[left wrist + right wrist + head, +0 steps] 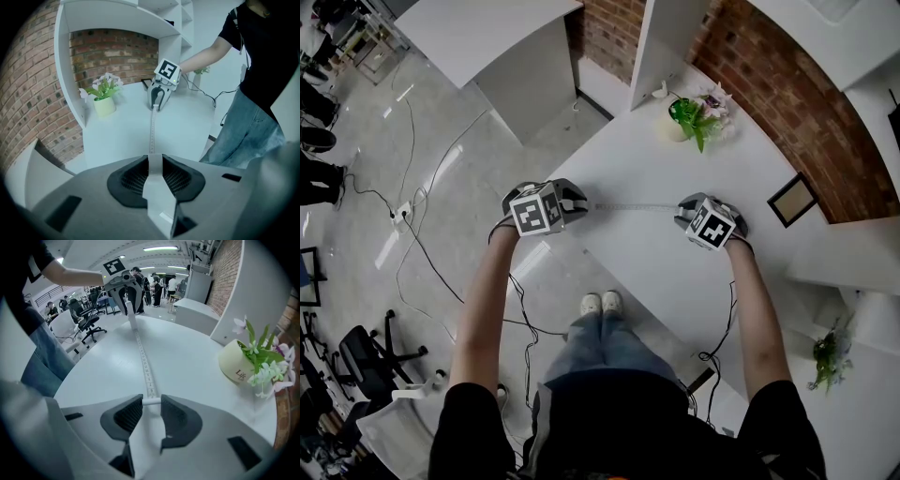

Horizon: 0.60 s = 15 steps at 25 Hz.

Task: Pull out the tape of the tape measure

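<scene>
A white tape measure case sits between the jaws of my left gripper, which is shut on it. Its white tape stretches level above the white table across to my right gripper. In the right gripper view the tape runs straight away from me to the left gripper. The tape's end tab lies crosswise between the tips of my right gripper, which is shut on it. The far right gripper shows in the left gripper view at the tape's other end.
A cream pot of flowers stands at the table's far side near the brick wall. A small picture frame lies to the right. The table edge runs just in front of the person's legs; cables cross the floor at left.
</scene>
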Available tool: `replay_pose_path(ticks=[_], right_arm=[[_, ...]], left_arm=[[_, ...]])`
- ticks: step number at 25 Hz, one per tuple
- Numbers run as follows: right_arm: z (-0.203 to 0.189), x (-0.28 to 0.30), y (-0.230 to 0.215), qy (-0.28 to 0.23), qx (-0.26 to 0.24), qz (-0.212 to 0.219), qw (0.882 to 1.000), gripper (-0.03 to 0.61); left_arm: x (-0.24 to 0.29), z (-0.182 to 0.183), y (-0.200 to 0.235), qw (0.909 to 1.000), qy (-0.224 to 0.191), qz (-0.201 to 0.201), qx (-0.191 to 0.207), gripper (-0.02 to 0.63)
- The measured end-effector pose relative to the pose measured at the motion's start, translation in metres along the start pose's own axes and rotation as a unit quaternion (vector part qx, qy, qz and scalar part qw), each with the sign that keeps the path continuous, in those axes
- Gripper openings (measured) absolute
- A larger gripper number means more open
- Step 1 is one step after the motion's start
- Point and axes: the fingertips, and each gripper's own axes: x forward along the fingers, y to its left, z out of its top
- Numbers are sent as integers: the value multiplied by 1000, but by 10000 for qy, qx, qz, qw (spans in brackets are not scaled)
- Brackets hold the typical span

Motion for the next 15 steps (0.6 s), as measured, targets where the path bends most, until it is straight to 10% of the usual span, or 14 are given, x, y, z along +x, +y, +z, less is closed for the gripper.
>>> replay_pose_path(ticks=[15], right_arm=[[-3,-6,12,-159,479,-88,9987,178]], left_arm=[[3,-1,14,9992,-185,269,-246,139]])
